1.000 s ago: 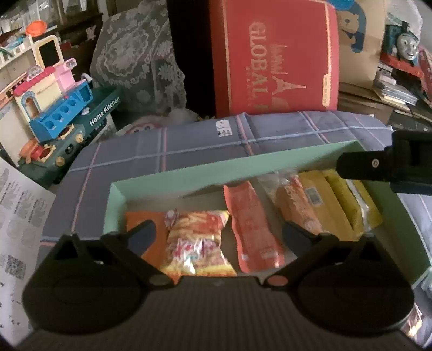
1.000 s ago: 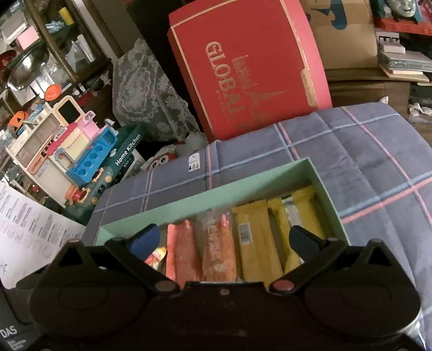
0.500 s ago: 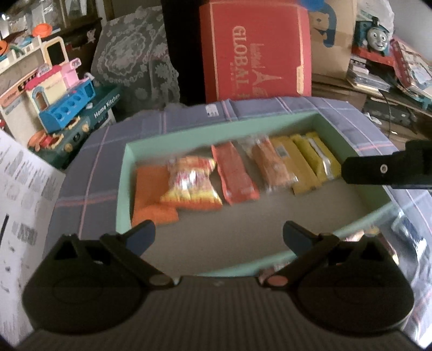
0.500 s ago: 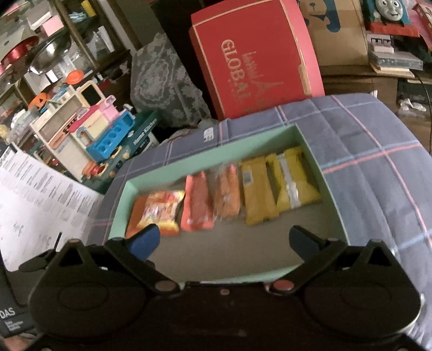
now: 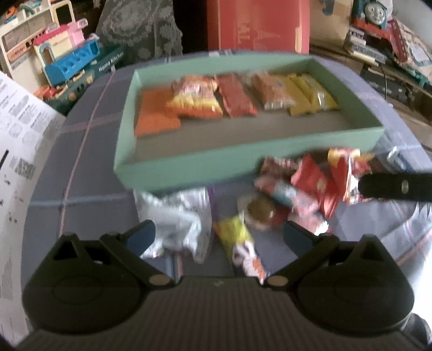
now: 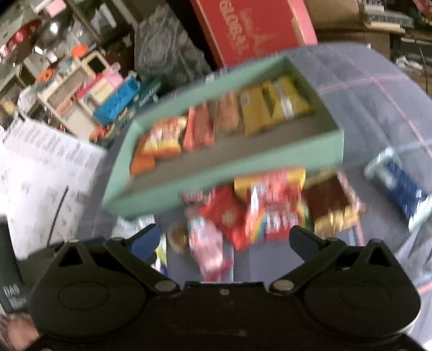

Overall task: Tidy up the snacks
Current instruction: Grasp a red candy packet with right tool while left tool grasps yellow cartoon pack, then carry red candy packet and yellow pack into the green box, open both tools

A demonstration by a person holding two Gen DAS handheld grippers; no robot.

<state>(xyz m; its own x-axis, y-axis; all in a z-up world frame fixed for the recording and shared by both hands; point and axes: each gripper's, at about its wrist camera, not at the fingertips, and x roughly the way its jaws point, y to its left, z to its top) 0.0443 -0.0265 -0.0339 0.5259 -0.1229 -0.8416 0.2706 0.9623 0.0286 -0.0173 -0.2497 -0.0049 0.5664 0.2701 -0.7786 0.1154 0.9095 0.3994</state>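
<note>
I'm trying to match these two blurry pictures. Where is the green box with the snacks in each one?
Left wrist view: the green box fills the upper middle, level.
Right wrist view: the green box sits centre-left, tilted up to the right.
Shared landmark: the red carton standing behind it.

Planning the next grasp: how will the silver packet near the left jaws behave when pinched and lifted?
The silver packet looks crumpled and thin, so it will probably flop and fold rather than stay flat. Its shiny foil may slip in the jaws. It seems light, so a push would likely slide it across the cloth.
</note>
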